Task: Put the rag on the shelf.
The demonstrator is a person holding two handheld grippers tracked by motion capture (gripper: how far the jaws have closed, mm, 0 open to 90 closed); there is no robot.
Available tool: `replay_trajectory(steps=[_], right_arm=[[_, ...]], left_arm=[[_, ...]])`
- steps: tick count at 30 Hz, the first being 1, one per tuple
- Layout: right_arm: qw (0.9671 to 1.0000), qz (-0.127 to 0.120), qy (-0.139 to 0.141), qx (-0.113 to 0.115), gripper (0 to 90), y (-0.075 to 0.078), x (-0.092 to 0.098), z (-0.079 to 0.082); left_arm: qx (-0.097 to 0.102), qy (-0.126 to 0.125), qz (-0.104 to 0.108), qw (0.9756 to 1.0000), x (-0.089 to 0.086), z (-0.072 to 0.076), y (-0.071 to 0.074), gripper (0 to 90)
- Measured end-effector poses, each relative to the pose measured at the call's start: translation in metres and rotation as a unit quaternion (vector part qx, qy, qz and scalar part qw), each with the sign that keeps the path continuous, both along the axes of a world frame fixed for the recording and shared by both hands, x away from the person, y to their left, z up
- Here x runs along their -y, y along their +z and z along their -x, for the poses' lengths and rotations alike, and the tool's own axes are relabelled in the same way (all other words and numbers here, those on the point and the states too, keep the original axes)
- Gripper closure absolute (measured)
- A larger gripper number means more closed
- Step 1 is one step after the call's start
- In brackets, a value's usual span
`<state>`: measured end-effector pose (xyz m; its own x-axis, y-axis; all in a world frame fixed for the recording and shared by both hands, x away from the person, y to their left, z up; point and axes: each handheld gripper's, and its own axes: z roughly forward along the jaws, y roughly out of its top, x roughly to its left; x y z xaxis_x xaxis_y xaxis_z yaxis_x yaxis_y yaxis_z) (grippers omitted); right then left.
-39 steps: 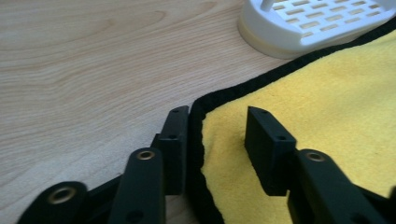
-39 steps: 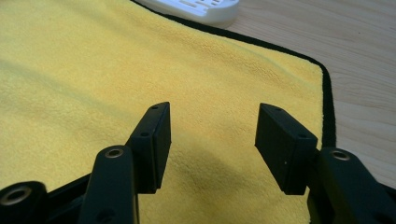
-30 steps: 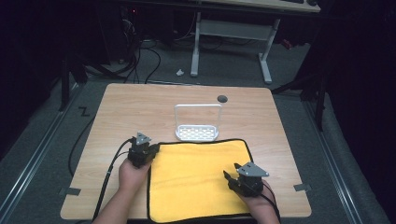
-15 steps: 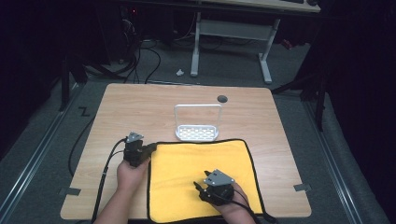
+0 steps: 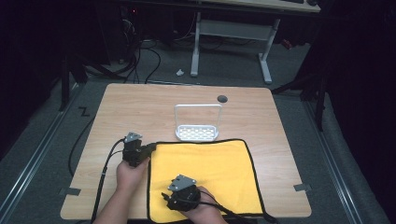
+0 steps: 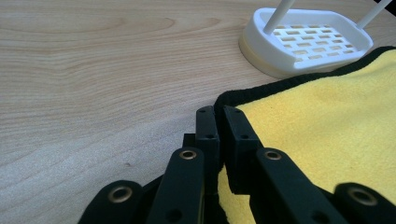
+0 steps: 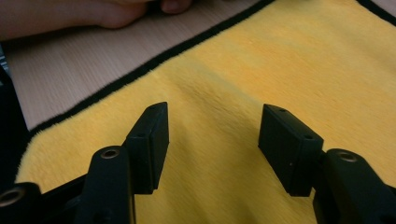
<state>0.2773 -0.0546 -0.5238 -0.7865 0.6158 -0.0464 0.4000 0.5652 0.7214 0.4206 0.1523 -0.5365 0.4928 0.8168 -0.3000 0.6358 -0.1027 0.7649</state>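
A yellow cloth with a black border lies flat on the near half of the wooden table. My left gripper sits at the cloth's far left corner, its jaws shut on the black edge there. Over the near left part of the cloth my right gripper points left. Its jaws stand wide open just above the fabric, with nothing between them. The cloth spreads away to the right of the left jaws.
A white slotted soap dish with a wire handle stands just beyond the cloth's far edge, close to the left gripper. A dark round hole marks the table farther back. The person's left hand rests beside the cloth's edge.
My right gripper has travelled left across the cloth from its right side to its near left part. The left gripper stays at the cloth's far left corner.
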Motion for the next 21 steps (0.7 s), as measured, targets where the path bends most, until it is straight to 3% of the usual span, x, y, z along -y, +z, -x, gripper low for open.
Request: replay_trajectory(steps=[6,11,13,15,17,21], right_arm=[[0.9995,-0.013,0.024,-0.016,41.8,0.0,-0.028,0.006],[0.9977,-0.013,0.056,-0.036,37.1,-0.003,-0.045,0.013],[0.9976,-0.008,0.059,-0.035,37.0,-0.004,-0.048,0.016],[0.998,0.01,0.059,-0.019,40.9,-0.005,-0.05,0.018],[0.9982,0.012,0.057,-0.013,45.8,-0.005,-0.049,0.018],[0.9984,0.019,0.052,0.002,62.9,-0.004,-0.047,0.019]], left_arm=[[-0.001,0.0,0.001,1.0,0.0,0.0,0.0,84.9],[-0.002,0.0,0.001,1.0,0.0,0.0,0.0,84.9],[-0.004,0.0,0.001,1.0,-0.001,-0.001,0.0,84.9],[-0.004,0.0,0.001,1.0,-0.001,-0.001,0.0,84.9],[-0.004,0.001,0.001,1.0,0.0,-0.001,0.0,84.9],[-0.004,0.002,0.001,1.0,0.0,-0.001,0.0,84.9]])
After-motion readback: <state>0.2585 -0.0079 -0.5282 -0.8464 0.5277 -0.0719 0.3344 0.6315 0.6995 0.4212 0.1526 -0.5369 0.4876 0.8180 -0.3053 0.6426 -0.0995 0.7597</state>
